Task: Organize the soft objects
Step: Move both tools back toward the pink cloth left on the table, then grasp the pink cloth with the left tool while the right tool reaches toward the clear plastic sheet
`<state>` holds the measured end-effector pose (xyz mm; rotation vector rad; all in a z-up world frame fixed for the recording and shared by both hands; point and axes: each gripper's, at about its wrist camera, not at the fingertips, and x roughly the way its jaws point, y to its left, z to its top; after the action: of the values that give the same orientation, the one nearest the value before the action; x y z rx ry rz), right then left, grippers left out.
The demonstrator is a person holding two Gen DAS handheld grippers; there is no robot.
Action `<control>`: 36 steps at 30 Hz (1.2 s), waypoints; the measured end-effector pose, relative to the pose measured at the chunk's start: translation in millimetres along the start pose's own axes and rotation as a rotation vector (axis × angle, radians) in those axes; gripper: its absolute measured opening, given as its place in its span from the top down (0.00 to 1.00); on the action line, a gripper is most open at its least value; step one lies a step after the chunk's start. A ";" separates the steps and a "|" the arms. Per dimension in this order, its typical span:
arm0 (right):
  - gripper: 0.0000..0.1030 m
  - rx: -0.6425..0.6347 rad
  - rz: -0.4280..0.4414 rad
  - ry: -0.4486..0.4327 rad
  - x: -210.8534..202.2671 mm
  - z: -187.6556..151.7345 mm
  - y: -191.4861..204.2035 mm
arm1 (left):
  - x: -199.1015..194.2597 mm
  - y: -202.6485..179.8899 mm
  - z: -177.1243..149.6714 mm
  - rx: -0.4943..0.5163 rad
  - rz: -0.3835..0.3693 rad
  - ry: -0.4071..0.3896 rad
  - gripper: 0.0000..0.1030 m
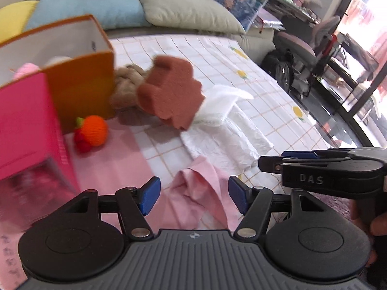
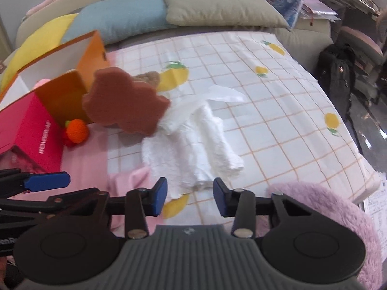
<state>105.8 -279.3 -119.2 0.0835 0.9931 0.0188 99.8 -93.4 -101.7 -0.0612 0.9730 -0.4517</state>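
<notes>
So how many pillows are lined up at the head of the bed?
3: a yellow pillow leftmost, a blue pillow in the middle, a grey-green pillow rightmost. The orange box may hide more.

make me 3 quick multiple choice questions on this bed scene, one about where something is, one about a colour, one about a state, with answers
1. Where does the orange knitted ball lie?
A. inside the orange box
B. on the bed at the foot of the orange box
C. on the blue pillow

2. What colour is the cloth nearest the left gripper?
A. pink
B. green
C. black

3. How do the right gripper's jaws stand?
A. clamped on the white towel
B. clamped on the brown sponge
C. apart, with nothing between them

Answers:
1 B: the ball rests on the sheet against the base of the orange box.
2 A: the pink cloth lies crumpled just past its fingertips.
3 C: the right gripper shows a clear gap, and the white towel lies beyond it.
</notes>
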 end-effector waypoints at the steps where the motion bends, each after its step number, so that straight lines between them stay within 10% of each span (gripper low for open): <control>1: 0.68 0.022 0.004 0.021 4.3 0.0 -4.0 | 7.0 0.2 0.4 -0.004 -0.007 0.006 0.24; 9: 0.73 0.046 0.014 0.077 21.4 -2.2 -5.8 | 50.2 2.7 2.7 -0.013 0.013 0.070 0.24; 15: 0.73 0.072 0.012 0.102 29.0 -1.9 -7.9 | 57.7 -6.6 -3.5 0.049 0.027 0.086 0.46; 20: 0.72 0.045 0.012 0.109 32.2 -1.5 -1.9 | 57.0 -16.5 -6.0 0.125 0.068 0.067 0.92; 36: 0.61 -0.058 0.043 -0.157 31.4 39.3 18.7 | 4.9 5.1 19.9 0.096 0.199 -0.073 0.93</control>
<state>156.2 -261.4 -122.7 0.0526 0.8333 0.0789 120.1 -93.7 -95.5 0.1042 0.8747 -0.3102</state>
